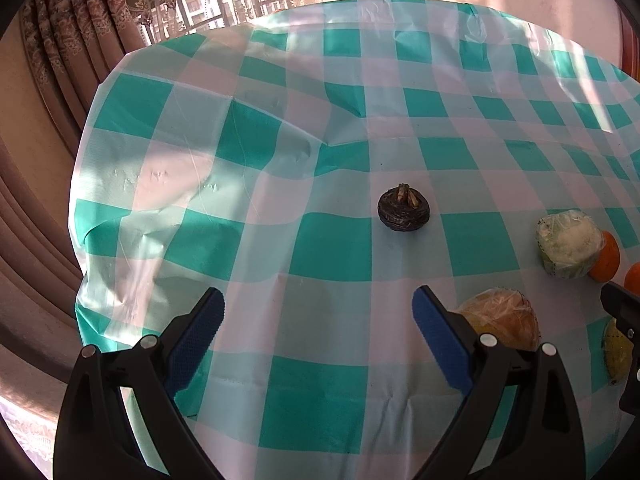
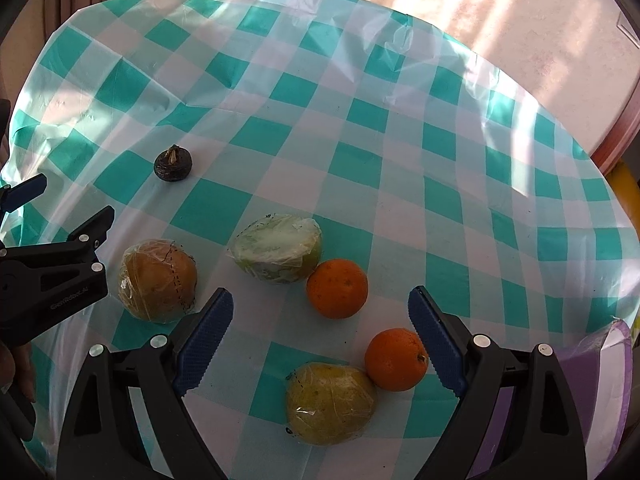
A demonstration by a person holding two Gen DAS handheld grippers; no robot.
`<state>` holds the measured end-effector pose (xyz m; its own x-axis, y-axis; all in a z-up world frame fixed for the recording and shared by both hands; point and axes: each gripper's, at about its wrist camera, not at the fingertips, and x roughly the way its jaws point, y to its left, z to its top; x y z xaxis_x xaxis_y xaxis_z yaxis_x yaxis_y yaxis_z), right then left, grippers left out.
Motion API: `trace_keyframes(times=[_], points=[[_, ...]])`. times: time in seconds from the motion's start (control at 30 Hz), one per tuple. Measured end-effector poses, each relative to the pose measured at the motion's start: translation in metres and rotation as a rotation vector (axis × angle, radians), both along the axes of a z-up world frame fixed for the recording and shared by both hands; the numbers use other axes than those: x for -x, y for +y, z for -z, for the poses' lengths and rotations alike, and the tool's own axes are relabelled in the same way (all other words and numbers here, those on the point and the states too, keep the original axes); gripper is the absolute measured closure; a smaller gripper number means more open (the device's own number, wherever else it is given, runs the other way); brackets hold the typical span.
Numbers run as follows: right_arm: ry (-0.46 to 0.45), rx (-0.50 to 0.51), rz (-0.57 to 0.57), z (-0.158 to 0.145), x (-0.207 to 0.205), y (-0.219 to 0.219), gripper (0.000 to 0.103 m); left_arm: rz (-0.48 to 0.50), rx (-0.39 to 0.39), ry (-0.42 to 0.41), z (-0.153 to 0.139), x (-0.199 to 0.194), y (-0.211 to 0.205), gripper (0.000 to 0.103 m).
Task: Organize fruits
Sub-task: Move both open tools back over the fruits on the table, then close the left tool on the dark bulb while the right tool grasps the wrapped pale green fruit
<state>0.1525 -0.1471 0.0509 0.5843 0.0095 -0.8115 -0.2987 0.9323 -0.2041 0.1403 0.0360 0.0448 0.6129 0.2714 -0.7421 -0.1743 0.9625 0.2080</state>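
Left claw (image 1: pixel 318 312) released, jaws wide apart, nothing between them, hovering over the checked cloth (image 1: pixel 332 400) on the counter. Right claw (image 2: pixel 320 312) also released, jaws spread, nothing gripped. From the left wrist view: dark round fruit (image 1: pixel 404 211) with dry stem upright at 12 o'clock ahead of the left claw, alone on a pale square, well apart from the rest. Wrapped brownish fruit (image 1: pixel 505 322) at 3 o'clock, just beside the left claw's right finger (image 1: pixel 440 336), contact not clear. Wrapped pale green fruit (image 1: pixel 568 244) at 2 o'clock, an orange (image 1: pixel 608 258) touching behind it, second orange (image 1: pixel 633 278) cut by the frame edge. From the right wrist view: first orange (image 2: pixel 337 288) at 12 o'clock just ahead of the gap between the fingers, touching the wrapped pale green fruit (image 2: pixel 276 247) at 11 o'clock. Second orange (image 2: pixel 396 359) at 4 o'clock, right beside the right finger pad (image 2: pixel 436 340), touching a wrapped yellow-green fruit (image 2: pixel 330 402) at 6 o'clock, low between the fingers. Wrapped brownish fruit (image 2: pixel 158 280) at 9 o'clock, near the left claw (image 2: pixel 60 208) seen at the frame's left edge. Dark round fruit (image 2: pixel 173 165) far at 10 o'clock. Purple object (image 2: pixel 608 380) at 4 o'clock by the counter edge, kind unclear. Curtains (image 1: pixel 80 20) and window behind the counter.
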Motion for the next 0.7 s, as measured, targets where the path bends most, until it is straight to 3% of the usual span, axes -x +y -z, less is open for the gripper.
trace_keyframes(times=[0.27, 0.47, 0.7], points=[[0.029, -0.005, 0.021, 0.017, -0.013, -0.006, 0.017, -0.003, 0.011, 0.023, 0.014, -0.012, 0.005, 0.008], [0.021, -0.029, 0.049, 0.020, -0.023, -0.019, 0.017, 0.059, 0.163, -0.015, 0.008, -0.023, 0.013, 0.008], [0.039, -0.073, 0.036, 0.024, -0.028, -0.025, 0.017, 0.149, 0.200, -0.021, 0.000, -0.054, 0.002, 0.018]])
